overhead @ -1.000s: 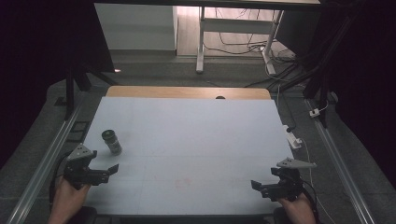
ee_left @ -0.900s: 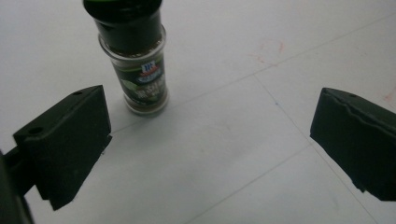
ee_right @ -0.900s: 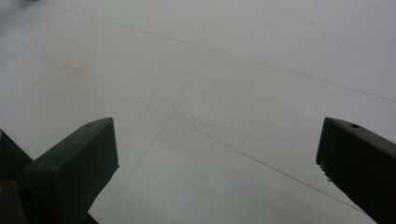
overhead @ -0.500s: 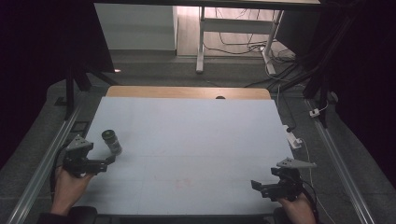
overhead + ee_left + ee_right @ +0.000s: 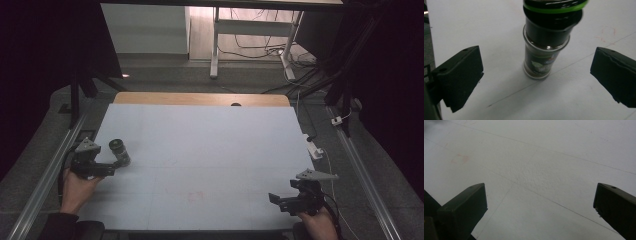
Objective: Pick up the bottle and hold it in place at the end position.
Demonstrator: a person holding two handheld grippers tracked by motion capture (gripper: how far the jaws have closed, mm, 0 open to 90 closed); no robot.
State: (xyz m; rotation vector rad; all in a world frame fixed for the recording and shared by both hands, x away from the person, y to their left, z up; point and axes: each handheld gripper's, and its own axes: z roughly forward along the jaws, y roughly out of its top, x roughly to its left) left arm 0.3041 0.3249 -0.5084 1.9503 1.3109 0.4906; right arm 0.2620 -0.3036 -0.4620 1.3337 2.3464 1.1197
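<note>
While both grippers' fingers gape wide, gripping nothing, a jar point(image 5: 119, 152) stands on the white table point(image 5: 210, 150).

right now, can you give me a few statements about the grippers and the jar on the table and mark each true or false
1. The left gripper has its jaws spread wide. True.
2. The left gripper's jaws are clamped on the jar. False: the jar stands free ahead of them, in line with the gap and touching neither.
3. The jar stands upright on the white table. True.
4. The jar lies near the table's right edge. False: it is near the left edge, just ahead of the left gripper.
5. The right gripper holds a small object. False: its jaws are open, with bare table between them.
</note>
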